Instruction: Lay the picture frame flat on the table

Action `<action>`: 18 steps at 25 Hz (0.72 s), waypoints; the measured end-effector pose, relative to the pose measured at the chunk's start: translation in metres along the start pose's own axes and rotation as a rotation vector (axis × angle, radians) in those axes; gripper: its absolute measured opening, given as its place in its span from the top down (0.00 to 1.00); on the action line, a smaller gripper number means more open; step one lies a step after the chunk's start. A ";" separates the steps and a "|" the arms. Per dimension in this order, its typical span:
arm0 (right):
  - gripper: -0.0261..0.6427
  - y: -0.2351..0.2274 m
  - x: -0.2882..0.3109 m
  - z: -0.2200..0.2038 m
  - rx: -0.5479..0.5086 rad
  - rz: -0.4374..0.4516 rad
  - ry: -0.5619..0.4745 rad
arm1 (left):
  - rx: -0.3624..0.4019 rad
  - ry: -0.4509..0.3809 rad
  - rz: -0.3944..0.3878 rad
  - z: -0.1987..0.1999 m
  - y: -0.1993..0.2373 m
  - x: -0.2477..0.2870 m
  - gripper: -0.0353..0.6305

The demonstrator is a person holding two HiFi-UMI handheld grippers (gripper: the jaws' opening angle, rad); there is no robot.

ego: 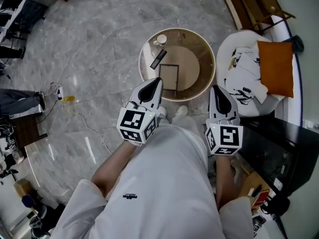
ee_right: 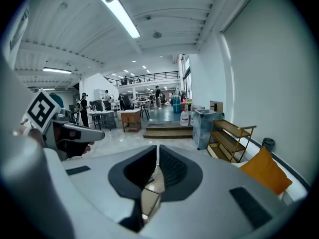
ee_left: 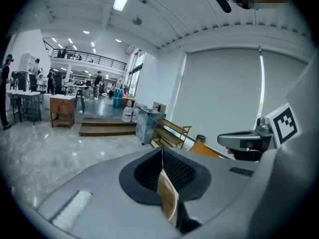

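Picture frame (ego: 169, 76) looks flat on the round tabletop (ego: 207, 59), near a remote (ego: 158, 59). I judge the task done, nothing left. Left gripper (ego: 156, 82) and right gripper (ego: 218, 90) hang above it, jaws closed on nothing. Gripper views show pads meeting and the hall; only the head view shows how the frame lies.

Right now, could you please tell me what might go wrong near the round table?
The left claw hangs by the flat picture frame; lowered carelessly, it might knock the frame or the remote beside it. The person's shoes stand close to the rim of the round table, so a step forward could bump it.
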State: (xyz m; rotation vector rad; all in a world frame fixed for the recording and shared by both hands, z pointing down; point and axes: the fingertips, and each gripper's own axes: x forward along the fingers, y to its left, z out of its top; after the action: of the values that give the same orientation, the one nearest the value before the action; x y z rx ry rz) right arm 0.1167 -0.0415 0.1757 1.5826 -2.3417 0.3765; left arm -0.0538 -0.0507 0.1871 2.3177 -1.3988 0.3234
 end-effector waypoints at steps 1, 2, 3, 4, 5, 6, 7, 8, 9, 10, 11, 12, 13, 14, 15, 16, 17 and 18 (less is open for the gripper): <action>0.95 -0.001 -0.005 0.000 0.001 -0.008 -0.009 | 0.011 -0.006 -0.012 0.003 -0.005 -0.001 0.94; 0.95 -0.001 -0.009 0.000 0.004 -0.016 -0.017 | 0.024 -0.013 -0.024 0.005 -0.010 -0.003 0.94; 0.95 -0.002 -0.013 0.000 0.008 -0.024 -0.026 | 0.036 -0.019 -0.036 0.008 -0.016 -0.004 0.94; 0.95 -0.003 -0.018 0.001 0.013 -0.032 -0.039 | 0.049 -0.026 -0.048 0.010 -0.020 -0.006 0.94; 0.95 -0.004 -0.022 0.003 0.016 -0.041 -0.059 | 0.061 -0.032 -0.059 0.012 -0.025 -0.008 0.94; 0.95 -0.004 -0.027 0.006 0.016 -0.053 -0.082 | 0.071 -0.037 -0.068 0.014 -0.029 -0.010 0.94; 0.95 -0.005 -0.031 0.009 0.011 -0.064 -0.102 | 0.078 -0.042 -0.076 0.015 -0.032 -0.012 0.94; 0.95 -0.005 -0.034 0.011 0.006 -0.073 -0.118 | 0.080 -0.045 -0.083 0.016 -0.034 -0.013 0.94; 0.95 -0.004 -0.037 0.013 0.003 -0.078 -0.128 | 0.082 -0.048 -0.088 0.016 -0.035 -0.015 0.94; 0.95 -0.002 -0.040 0.014 0.004 -0.080 -0.135 | 0.085 -0.049 -0.091 0.016 -0.037 -0.016 0.94; 0.95 -0.002 -0.043 0.015 0.005 -0.081 -0.138 | 0.087 -0.050 -0.094 0.016 -0.038 -0.017 0.94; 0.95 -0.001 -0.045 0.014 0.005 -0.082 -0.140 | 0.088 -0.052 -0.097 0.016 -0.040 -0.018 0.94; 0.95 -0.001 -0.046 0.014 0.004 -0.082 -0.139 | 0.090 -0.055 -0.099 0.016 -0.042 -0.018 0.94; 0.95 -0.001 -0.047 0.012 0.003 -0.081 -0.137 | 0.091 -0.059 -0.101 0.016 -0.043 -0.018 0.94; 0.95 0.000 -0.048 0.010 0.004 -0.079 -0.135 | 0.093 -0.062 -0.103 0.016 -0.045 -0.019 0.94; 0.95 0.000 -0.049 0.008 0.007 -0.075 -0.133 | 0.094 -0.065 -0.104 0.017 -0.047 -0.020 0.94; 0.95 0.001 -0.051 0.006 0.009 -0.073 -0.130 | 0.095 -0.067 -0.106 0.017 -0.048 -0.021 0.94; 0.95 0.002 -0.052 0.005 0.009 -0.071 -0.128 | 0.097 -0.069 -0.108 0.017 -0.050 -0.021 0.94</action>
State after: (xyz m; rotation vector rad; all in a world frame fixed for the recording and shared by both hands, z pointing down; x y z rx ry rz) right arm 0.1329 0.0017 0.1513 1.7371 -2.3717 0.2777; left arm -0.0199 -0.0211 0.1521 2.4941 -1.3099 0.2876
